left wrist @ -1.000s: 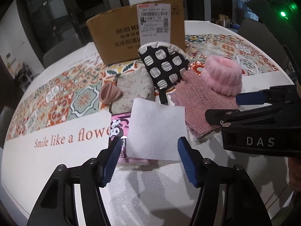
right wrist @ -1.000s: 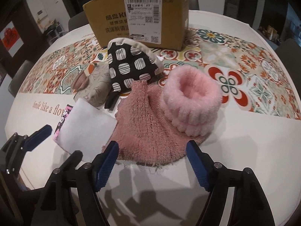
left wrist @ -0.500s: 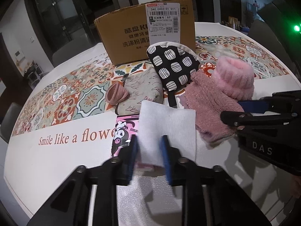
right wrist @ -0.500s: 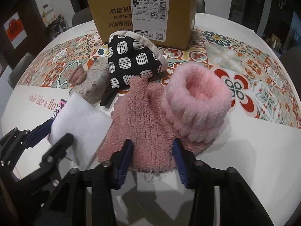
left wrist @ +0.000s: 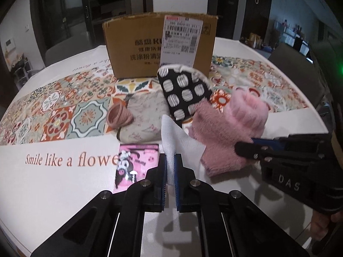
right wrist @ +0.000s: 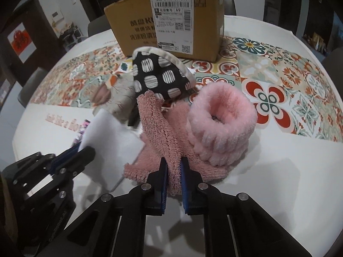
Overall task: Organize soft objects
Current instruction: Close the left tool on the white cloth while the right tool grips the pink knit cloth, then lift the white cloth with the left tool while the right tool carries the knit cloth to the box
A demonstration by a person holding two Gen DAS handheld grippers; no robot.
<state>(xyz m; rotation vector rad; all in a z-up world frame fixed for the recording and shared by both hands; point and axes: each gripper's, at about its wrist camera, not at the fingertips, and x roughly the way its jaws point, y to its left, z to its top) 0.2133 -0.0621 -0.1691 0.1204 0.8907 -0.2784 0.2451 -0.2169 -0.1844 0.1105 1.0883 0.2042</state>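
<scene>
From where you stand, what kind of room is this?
Probably a home dining room: a round table under a tile-patterned tablecloth, grey chairs around it, a dark glass-fronted cabinet behind. A cardboard box and soft items sit on top.

A thin white cloth with a fine woven texture (left wrist: 171, 141) and a shaggy dusty-pink towel of long rough pile (right wrist: 158, 137) are seen beside a plush pale-pink ribbed band of soft fleece (right wrist: 223, 128). A black pouch printed with white striped dots (right wrist: 160, 75) is made of matt cotton, and the brown box (right wrist: 167, 19) of dull corrugated cardboard bearing a smooth paper label. The white tabletop (right wrist: 268, 192) is finished glossy, and matt black plastic with bright metal screws is shown on the gripper arms.
</scene>
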